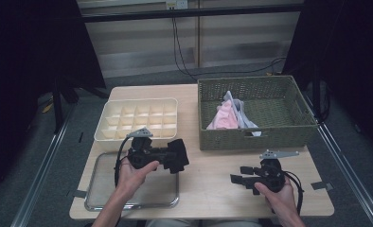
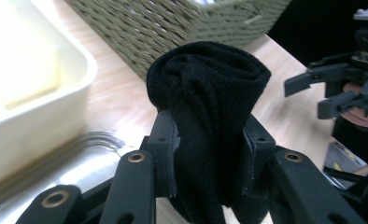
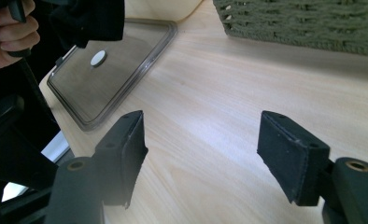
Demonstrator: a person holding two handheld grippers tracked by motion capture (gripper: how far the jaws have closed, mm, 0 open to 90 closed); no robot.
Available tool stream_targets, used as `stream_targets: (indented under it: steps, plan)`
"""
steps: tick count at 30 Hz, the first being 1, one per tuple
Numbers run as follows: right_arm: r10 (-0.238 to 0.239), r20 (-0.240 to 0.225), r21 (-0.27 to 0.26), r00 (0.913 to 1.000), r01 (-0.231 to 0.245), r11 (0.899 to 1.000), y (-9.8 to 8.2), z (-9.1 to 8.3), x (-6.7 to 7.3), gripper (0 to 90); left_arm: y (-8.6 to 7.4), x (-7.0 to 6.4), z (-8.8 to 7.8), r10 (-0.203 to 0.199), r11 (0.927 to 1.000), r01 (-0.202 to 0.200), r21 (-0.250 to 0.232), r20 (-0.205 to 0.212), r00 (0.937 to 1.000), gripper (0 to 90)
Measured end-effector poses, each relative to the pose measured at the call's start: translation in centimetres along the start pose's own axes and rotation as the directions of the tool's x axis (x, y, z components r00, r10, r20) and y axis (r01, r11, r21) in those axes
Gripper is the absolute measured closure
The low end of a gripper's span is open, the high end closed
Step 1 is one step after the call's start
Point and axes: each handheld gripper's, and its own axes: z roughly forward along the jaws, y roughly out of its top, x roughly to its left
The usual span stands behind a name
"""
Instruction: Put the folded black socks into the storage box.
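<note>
A rolled-up black sock [image 1: 177, 157] hangs just above the table's left half, between the metal tray [image 1: 99, 196] and the cream divided box [image 1: 137, 118]. My left gripper [image 1: 174, 160] is shut on it. In the left gripper view the sock [image 2: 208, 88] bulges up between the two pads, with my left gripper [image 2: 210, 140] pressing on both sides. My right gripper [image 1: 237, 175] rests low over the bare wood at the front right, pointing left. In the right gripper view my right gripper [image 3: 201, 149] is open with only tabletop between its pads.
A green wicker basket [image 1: 251, 138] at the back right holds pink and white clothes [image 1: 228, 116]. The cream box has several small compartments. The shallow metal tray [image 3: 112, 79] lies at the front left, near the table's edge. Bare wood lies between the tray and the right hand.
</note>
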Motion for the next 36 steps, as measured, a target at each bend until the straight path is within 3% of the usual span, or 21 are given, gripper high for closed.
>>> stream_targets:
  steps: [6,12,16,18,31,36]
  plan:
    - [0.005,0.006,0.0,1.0,-0.005,1.0,0.0,-0.1,-0.3,30.7,0.9,0.8,-1.6,-0.004,0.9991,0.003,-0.043,-0.028,0.9996,63.7]
    - [0.023,0.012,-0.002,0.9997,-0.023,1.0,-0.2,-0.6,-0.7,29.7,1.7,1.6,-3.0,-0.007,0.9984,0.003,-0.056,-0.076,0.9971,63.6]
    - [0.018,0.015,0.0,0.9997,-0.018,1.0,-0.2,-0.5,-0.7,28.4,1.9,2.3,-3.4,-0.031,0.9971,0.025,-0.072,-0.085,0.9959,63.6]
    - [0.015,0.017,0.006,0.9997,-0.015,1.0,-0.3,-0.5,-0.7,27.9,2.2,2.6,-3.7,-0.022,0.9977,0.015,-0.066,-0.12,0.9925,63.6]
    - [0.023,0.031,0.011,0.9992,-0.023,1.0,-0.3,-0.2,-0.8,27.5,4.5,4.5,-5.5,-0.041,0.9939,0.021,-0.109,-0.185,0.9819,63.6]
    - [0.028,0.025,0.005,0.9993,-0.028,1.0,-0.2,-0.4,-0.8,27.2,4.8,5.4,-5.5,-0.048,0.9943,0.026,-0.104,-0.212,0.9761,63.7]
